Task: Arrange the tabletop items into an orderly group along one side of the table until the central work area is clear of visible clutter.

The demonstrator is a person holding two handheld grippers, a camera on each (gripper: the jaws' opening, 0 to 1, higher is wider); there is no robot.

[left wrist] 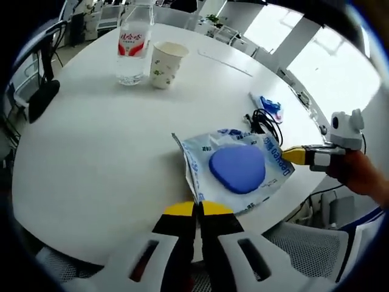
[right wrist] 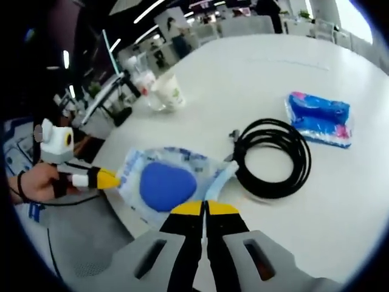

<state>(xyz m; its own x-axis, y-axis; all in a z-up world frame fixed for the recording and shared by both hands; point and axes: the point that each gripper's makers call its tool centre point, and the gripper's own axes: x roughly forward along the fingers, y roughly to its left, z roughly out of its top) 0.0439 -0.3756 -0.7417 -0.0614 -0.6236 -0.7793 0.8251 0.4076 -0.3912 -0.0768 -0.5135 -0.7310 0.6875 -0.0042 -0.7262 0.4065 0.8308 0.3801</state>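
Left gripper (left wrist: 199, 208) and right gripper (right wrist: 205, 208) each pinch the blue-print plastic pouch (left wrist: 237, 169); its lettering unreadable; red-labelled water bottle (left wrist: 134, 44) at 11 o'clock

A clear packet (left wrist: 238, 172) with a blue pad inside is pinched at its near edge by the left gripper (left wrist: 199, 208) and at its far edge by the right gripper (left wrist: 290, 156). A water bottle (left wrist: 133, 47) and paper cup (left wrist: 166, 64) are seen side by side across the white table (left wrist: 97, 158).

Water bottle (left wrist: 134, 45) cut off at the cap by the left gripper view's top. Label print too small to read. Far edge of blue packet (right wrist: 320, 118) blurred. Cable coil (left wrist: 265, 121) partly hidden behind the pouch (left wrist: 237, 170).
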